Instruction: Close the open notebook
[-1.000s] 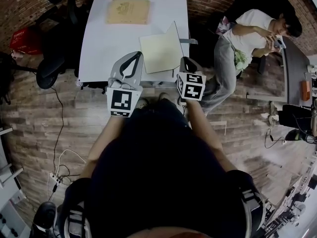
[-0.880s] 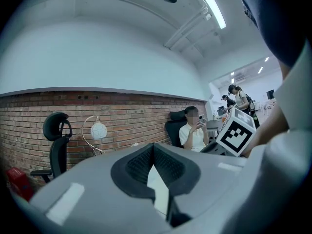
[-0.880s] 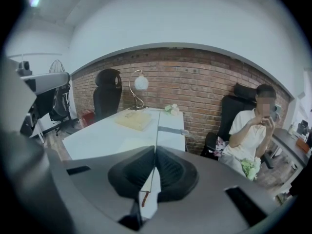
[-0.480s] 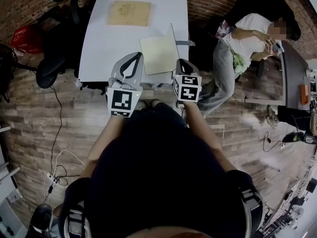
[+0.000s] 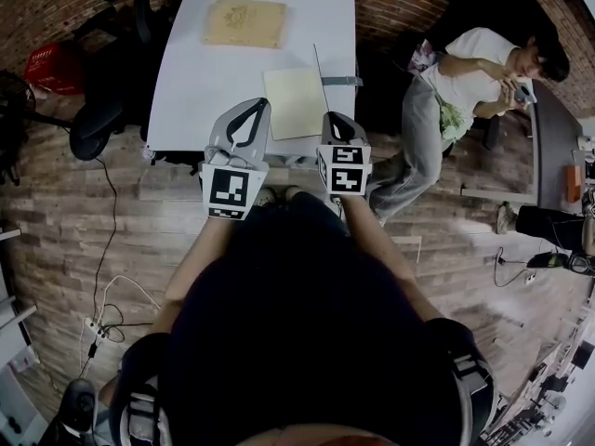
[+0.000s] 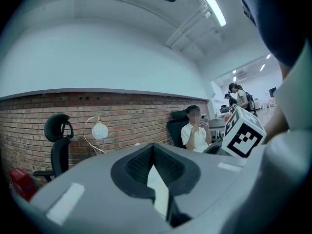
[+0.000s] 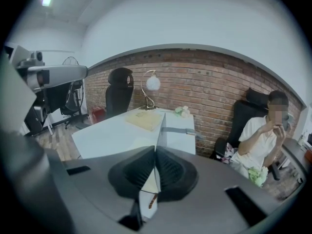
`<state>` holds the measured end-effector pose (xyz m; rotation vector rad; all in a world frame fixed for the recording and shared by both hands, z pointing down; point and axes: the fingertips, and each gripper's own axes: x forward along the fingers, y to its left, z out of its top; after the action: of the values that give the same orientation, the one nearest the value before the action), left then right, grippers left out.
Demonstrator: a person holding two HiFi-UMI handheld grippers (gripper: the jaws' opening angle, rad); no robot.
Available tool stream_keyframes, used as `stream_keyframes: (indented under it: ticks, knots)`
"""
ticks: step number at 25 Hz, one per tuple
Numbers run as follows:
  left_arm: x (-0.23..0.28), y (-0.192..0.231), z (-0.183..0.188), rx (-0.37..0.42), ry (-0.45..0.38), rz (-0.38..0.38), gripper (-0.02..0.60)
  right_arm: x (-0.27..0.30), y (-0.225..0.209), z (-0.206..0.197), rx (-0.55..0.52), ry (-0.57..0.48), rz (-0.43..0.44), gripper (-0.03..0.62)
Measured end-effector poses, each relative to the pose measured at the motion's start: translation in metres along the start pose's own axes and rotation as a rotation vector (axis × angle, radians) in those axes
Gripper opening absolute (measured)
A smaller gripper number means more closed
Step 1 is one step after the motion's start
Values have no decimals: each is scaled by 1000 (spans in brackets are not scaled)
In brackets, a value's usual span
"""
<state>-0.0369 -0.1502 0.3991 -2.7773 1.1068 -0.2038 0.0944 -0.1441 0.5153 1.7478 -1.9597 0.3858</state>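
We log the notebook (image 5: 296, 100) on the white table (image 5: 200, 72), near its front edge: cream page flat, right cover (image 5: 318, 65) standing edge-on, pinched in our right gripper (image 5: 329, 117). Left gripper (image 5: 258, 105) jaws together, empty.

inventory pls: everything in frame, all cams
table: 1, white, centre
notebook: 1, cream pages, table's near end, cover lifted upright
pad: 1, tan, table's far end
strip: 1, grey, table's right edge
lamp: 1, white globe, far end
flowers: 1 bunch, white-green, far end
office chairs: 2, black, left of table
box: 1, red, floor far left
seated person: 1, white top, right of table
power strip: 1, white, floor lower left, with cables
left gripper: 1, grey, table's near edge, fingers together, empty
right gripper: 1, grey, fingers shut on notebook cover
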Motion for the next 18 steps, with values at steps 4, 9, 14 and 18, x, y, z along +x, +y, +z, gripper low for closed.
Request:
stream_keyframes:
  ticks: [4, 9, 14, 18]
  knots:
    - [0, -1, 1, 0, 3, 5, -5, 1, 4, 1, -13, -2, 15, 20]
    - [-1, -1, -1, 3, 11, 12, -5, 5, 8, 1, -29, 0, 29, 20]
    - [0, 2, -3, 3, 19, 21, -5, 10, 15, 0, -54, 10, 49, 20]
    - [-1, 5, -5, 2, 24, 25, -5, 14, 22, 2, -69, 6, 64, 20]
